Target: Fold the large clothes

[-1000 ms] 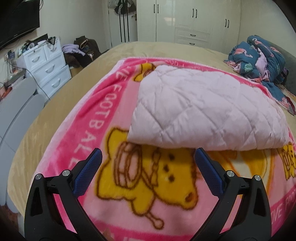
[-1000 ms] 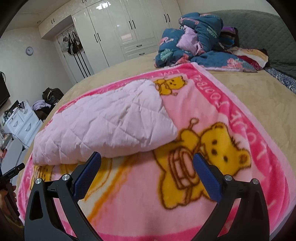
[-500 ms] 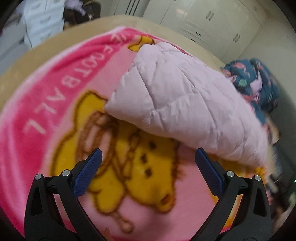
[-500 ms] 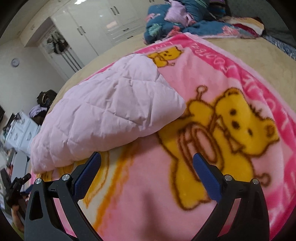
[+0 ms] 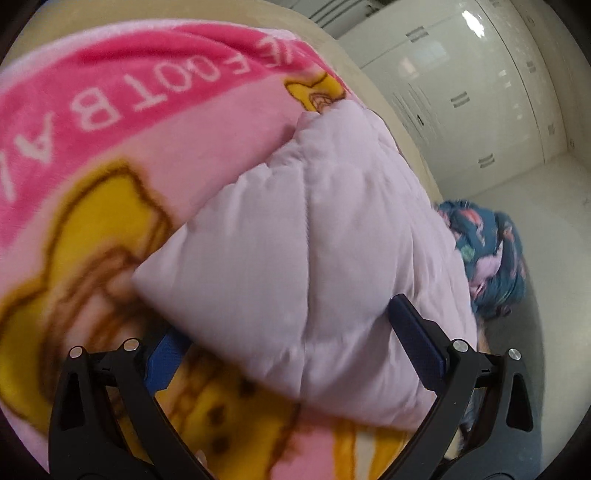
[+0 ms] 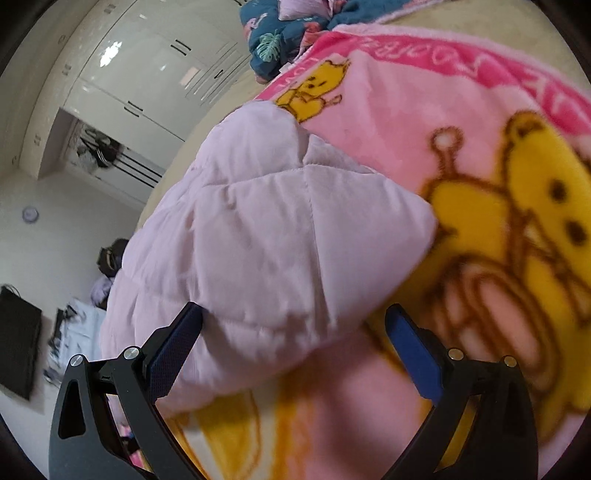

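Matt quilted cloth garment point(image 5: 317, 236), fuzzy fleece blanket point(image 5: 110, 147), glossy wardrobe doors point(image 5: 461, 92), matt black plastic tool arms.

Black-framed left gripper point(image 5: 291, 332) and right gripper point(image 6: 293, 332), blue ribbed pads, silver screws.

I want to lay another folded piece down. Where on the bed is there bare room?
Free: the pink bear blanket right of the lilac quilted garment, and its lettered border on the left. Crowded: the far corner, with the blue floral pile.
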